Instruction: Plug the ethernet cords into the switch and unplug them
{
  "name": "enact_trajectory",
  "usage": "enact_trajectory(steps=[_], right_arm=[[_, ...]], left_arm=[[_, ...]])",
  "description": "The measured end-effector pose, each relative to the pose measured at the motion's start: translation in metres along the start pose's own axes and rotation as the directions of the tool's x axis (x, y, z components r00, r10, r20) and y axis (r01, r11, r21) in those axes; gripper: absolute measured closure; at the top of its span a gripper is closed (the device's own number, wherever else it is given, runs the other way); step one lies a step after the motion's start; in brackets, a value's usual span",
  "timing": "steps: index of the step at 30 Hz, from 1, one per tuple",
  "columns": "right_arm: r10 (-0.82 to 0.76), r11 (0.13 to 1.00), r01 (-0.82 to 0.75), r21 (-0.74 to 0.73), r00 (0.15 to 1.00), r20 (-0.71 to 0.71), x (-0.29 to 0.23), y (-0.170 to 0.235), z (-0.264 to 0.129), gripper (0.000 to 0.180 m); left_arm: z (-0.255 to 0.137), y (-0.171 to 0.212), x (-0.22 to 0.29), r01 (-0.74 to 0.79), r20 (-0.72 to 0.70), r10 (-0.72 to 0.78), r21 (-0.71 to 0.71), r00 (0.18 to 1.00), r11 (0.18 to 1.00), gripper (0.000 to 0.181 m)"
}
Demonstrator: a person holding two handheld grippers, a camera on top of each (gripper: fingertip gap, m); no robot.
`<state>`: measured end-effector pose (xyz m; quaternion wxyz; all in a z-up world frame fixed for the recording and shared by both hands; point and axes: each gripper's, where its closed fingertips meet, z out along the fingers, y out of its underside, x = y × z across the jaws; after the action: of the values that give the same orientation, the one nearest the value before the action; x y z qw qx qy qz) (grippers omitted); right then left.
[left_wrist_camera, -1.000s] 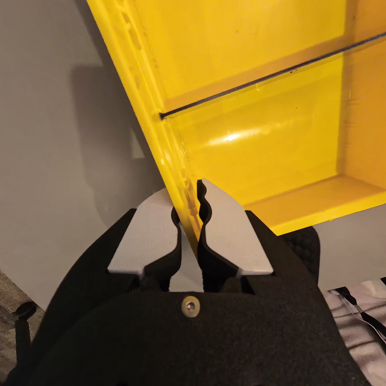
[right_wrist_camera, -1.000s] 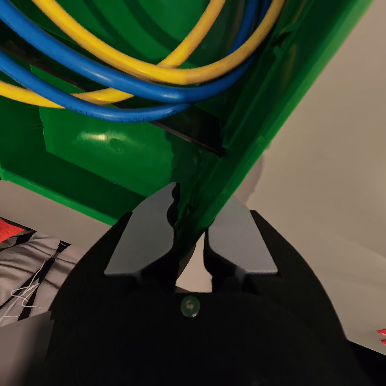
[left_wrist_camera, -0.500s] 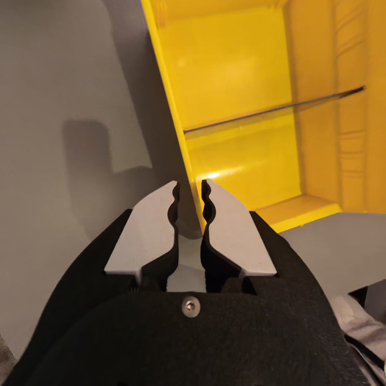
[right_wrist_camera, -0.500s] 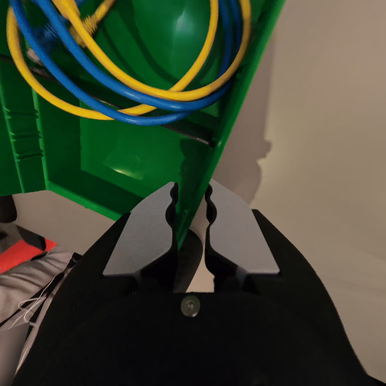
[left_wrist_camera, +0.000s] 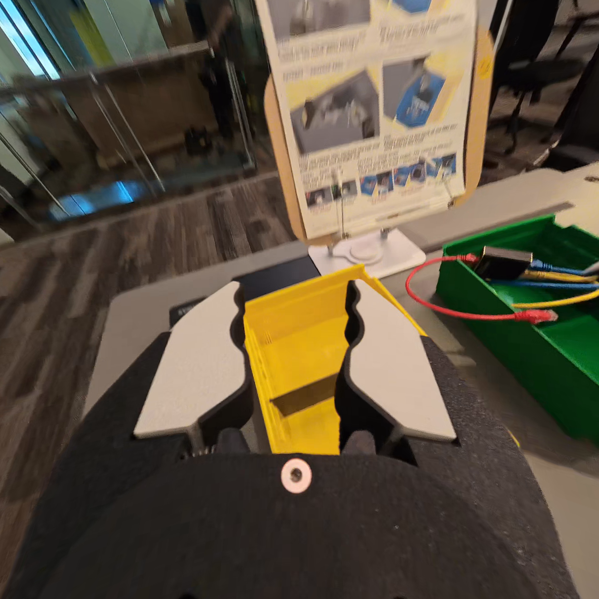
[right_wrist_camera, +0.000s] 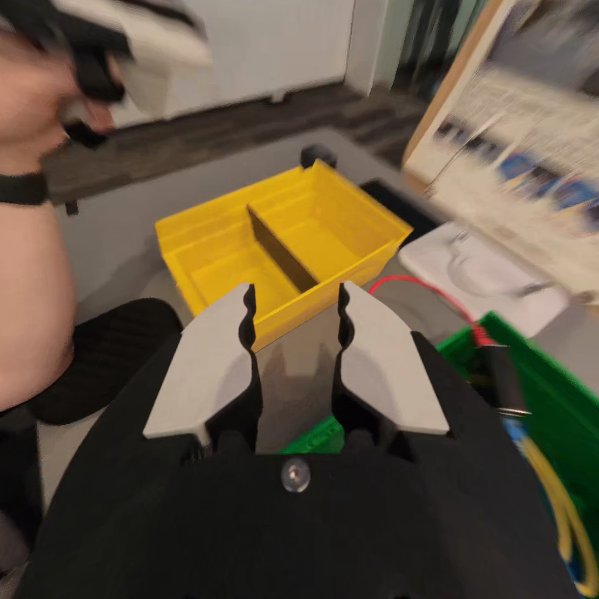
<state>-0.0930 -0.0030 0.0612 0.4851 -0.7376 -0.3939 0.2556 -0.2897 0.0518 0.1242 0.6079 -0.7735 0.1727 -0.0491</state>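
Note:
My left gripper is open and empty above an empty yellow bin with a dark divider. My right gripper is open and empty over the grey table between the yellow bin and a green bin. The green bin holds a black switch with blue cords and yellow cords. A red cord is plugged into the switch, loops outside the bin, and its free plug lies back inside. In the blurred right wrist view the switch and red cord show too.
A printed sheet on a board stands on a white base behind the bins. A black mat lies beyond the yellow bin. The table's left edge drops to wood floor. A person's arm is at the left.
Both grippers were shut on bin walls, left on the yellow, right on the green. Both have let go, opened wide and pulled back up. The bins rest on the table.

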Motion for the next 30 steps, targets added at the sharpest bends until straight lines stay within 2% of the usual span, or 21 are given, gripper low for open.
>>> enact_trajectory(steps=[3, 5, 7, 11, 14, 16, 19, 22, 25, 28, 30], right_arm=[[0.136, 0.97, -0.134, -0.204, 0.991, -0.003, -0.004, 0.035, 0.062, 0.137], [0.251, 0.93, -0.256, -0.263, 0.967, -0.052, 0.005, 0.049, 0.087, 0.137], [0.296, 0.891, -0.303, -0.339, 0.952, -0.074, 0.006, 0.062, 0.102, 0.136], [0.147, 0.832, -0.223, -0.508, 0.971, -0.186, 0.019, 0.081, 0.115, 0.136], [0.073, 0.76, -0.189, -0.622, 0.976, -0.207, 0.019, 0.097, 0.121, 0.137], [0.136, 0.739, -0.237, -0.631, 0.969, -0.205, 0.012, 0.097, 0.125, 0.148], [0.264, 0.673, -0.347, -0.653, 0.938, -0.226, 0.002, 0.101, 0.13, 0.148], [0.36, 0.668, -0.454, -0.589, 0.891, -0.278, 0.002, 0.1, 0.137, 0.148], [0.382, 0.637, -0.509, -0.579, 0.861, -0.337, 0.004, 0.106, 0.142, 0.149], [0.44, 0.547, -0.582, -0.602, 0.811, -0.386, -0.002, 0.12, 0.146, 0.149], [0.413, 0.53, -0.575, -0.624, 0.817, -0.402, -0.004, 0.129, 0.148, 0.154]], left_arm=[[-0.008, -0.022, 0.005, -0.05, 0.077, 0.042, 0.108, 0.996, 0.993, 0.104], [-0.012, -0.033, 0.008, -0.067, 0.114, 0.048, 0.168, 0.992, 0.984, 0.097], [-0.016, -0.041, 0.012, -0.072, 0.117, 0.048, 0.212, 0.992, 0.975, 0.096], [-0.02, -0.047, 0.02, -0.088, 0.101, 0.065, 0.24, 0.993, 0.967, 0.097], [-0.021, -0.047, 0.024, -0.08, 0.08, 0.063, 0.239, 0.995, 0.968, 0.098], [-0.02, -0.045, 0.025, -0.073, 0.071, 0.059, 0.228, 0.996, 0.971, 0.098], [-0.017, -0.041, 0.021, -0.075, 0.088, 0.058, 0.204, 0.994, 0.976, 0.099], [-0.014, -0.036, 0.017, -0.108, 0.134, 0.087, 0.159, 0.987, 0.981, 0.099], [-0.012, -0.034, 0.021, -0.117, 0.124, 0.099, 0.144, 0.987, 0.983, 0.098], [-0.013, -0.034, 0.023, -0.133, 0.137, 0.114, 0.14, 0.984, 0.981, 0.099], [-0.015, -0.035, 0.022, -0.139, 0.154, 0.118, 0.139, 0.981, 0.98, 0.099]])
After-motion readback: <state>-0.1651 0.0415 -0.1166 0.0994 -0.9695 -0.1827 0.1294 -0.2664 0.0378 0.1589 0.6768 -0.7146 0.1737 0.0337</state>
